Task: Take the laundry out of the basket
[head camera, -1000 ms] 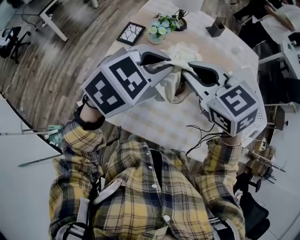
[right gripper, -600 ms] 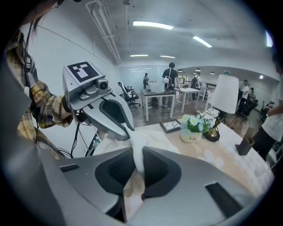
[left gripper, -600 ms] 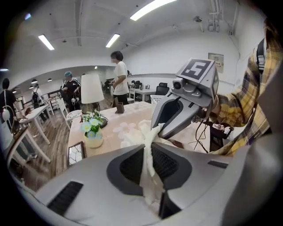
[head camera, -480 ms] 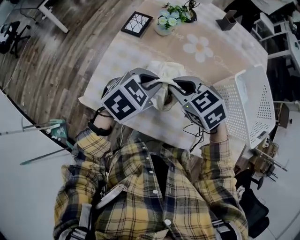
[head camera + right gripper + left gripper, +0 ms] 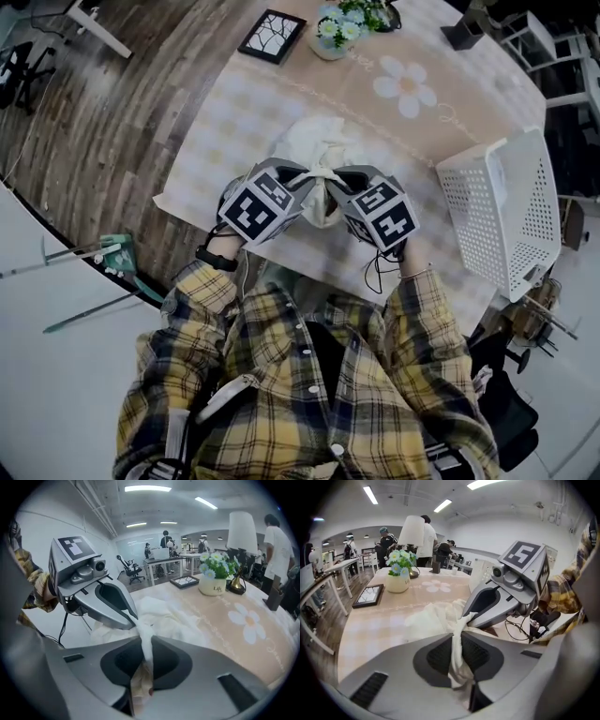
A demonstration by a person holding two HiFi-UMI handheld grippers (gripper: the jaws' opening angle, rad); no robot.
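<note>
L gripper & R gripper each pinch the crumpled cream cloth – L jaws just eased slightly – bundle on checked tabletop near front edge, white perforated basket well apart.

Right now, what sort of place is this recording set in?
Most likely an open-plan office or lab, with a home-style corner staged in it: long ceiling strip lights, white desks with a black wheeled office chair, and a beige flower-print tablecloth.
</note>
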